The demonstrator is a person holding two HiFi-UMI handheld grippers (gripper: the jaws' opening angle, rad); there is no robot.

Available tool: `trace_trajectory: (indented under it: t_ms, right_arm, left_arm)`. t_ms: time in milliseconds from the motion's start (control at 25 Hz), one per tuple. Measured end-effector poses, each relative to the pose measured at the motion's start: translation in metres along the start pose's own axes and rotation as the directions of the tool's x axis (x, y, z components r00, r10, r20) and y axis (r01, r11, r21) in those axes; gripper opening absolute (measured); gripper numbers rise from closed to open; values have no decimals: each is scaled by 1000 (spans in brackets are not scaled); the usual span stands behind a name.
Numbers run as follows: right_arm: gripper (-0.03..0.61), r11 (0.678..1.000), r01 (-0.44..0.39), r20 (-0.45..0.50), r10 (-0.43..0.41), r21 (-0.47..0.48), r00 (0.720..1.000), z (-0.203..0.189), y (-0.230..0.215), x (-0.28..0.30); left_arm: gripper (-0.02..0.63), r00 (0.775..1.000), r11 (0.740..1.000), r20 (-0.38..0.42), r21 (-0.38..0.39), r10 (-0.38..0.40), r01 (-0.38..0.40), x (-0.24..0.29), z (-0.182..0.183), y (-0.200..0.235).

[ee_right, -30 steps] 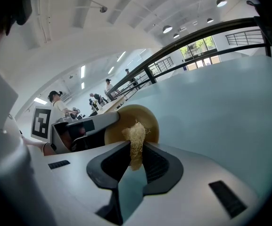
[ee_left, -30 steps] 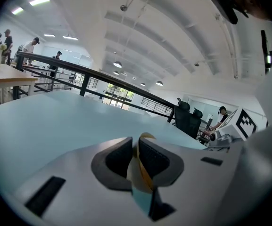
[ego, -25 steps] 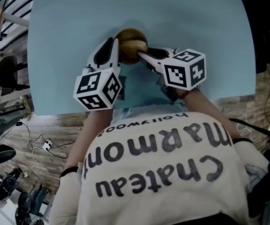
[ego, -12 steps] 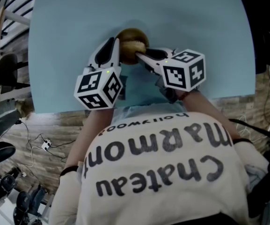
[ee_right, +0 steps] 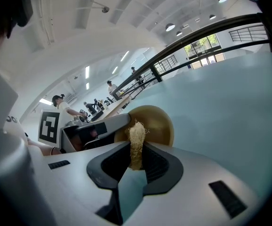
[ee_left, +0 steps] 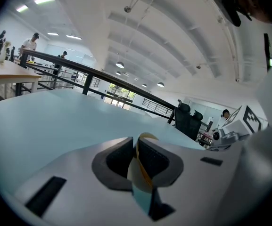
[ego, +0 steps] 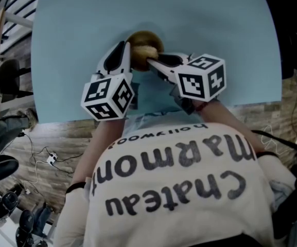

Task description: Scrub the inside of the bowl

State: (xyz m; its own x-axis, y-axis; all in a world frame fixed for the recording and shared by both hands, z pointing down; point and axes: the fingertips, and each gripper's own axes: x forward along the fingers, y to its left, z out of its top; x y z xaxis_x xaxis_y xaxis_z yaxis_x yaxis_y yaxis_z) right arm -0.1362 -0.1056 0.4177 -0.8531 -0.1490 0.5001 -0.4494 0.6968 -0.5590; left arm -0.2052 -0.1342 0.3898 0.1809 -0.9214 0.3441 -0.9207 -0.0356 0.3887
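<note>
1. Bowl [ego: 145, 38]: brown-gold, stands on the light-blue table [ego: 215, 24], just ahead of both grippers and between their tips.
2. Left gripper [ego: 125, 50]: at the bowl's left side. Its jaws stand narrow and have just been closing, with the bowl's thin rim between the pads, which press on it.
3. Right gripper [ego: 151, 62]: reaches in from the bowl's right. Its jaws are clamped on a pale fibrous scrubber [ego: 147, 51], which sits at the bowl's opening.
4. Head view only: both grippers together with the bowl between them, and a marker cube on each (left [ego: 108, 96], right [ego: 202, 76]).
5. Left gripper view only: the left gripper [ee_left: 136, 147] with the bowl [ee_left: 147, 137] as a yellowish edge running down between the dark pads. The scrubber does not show here.
6. Right gripper view only: the right gripper [ee_right: 136, 149] with the scrubber [ee_right: 136, 142] upright between its pads, frayed strands above them. The bowl [ee_right: 158, 122] rises behind it, and the left gripper [ee_right: 93, 130] is at the bowl's left edge.
</note>
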Motion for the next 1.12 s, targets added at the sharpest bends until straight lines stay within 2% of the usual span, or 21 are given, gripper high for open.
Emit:
trace_trajectory:
  t_ms: [680, 880, 1120]
  right_arm:
    - [83, 994, -109, 53, 108, 10, 993, -1, 18, -19]
    - [83, 997, -73, 66, 71, 25, 995, 1, 3, -25]
    - [83, 998, 54, 84, -57, 34, 995, 5, -33, -44]
  left_arm:
    - [37, 999, 999, -25, 19, -31, 31, 0, -9, -22]
    - [34, 997, 998, -52, 36, -56, 58, 8, -18, -33]
    - [28, 991, 989, -89, 96, -104, 112, 14, -26, -55]
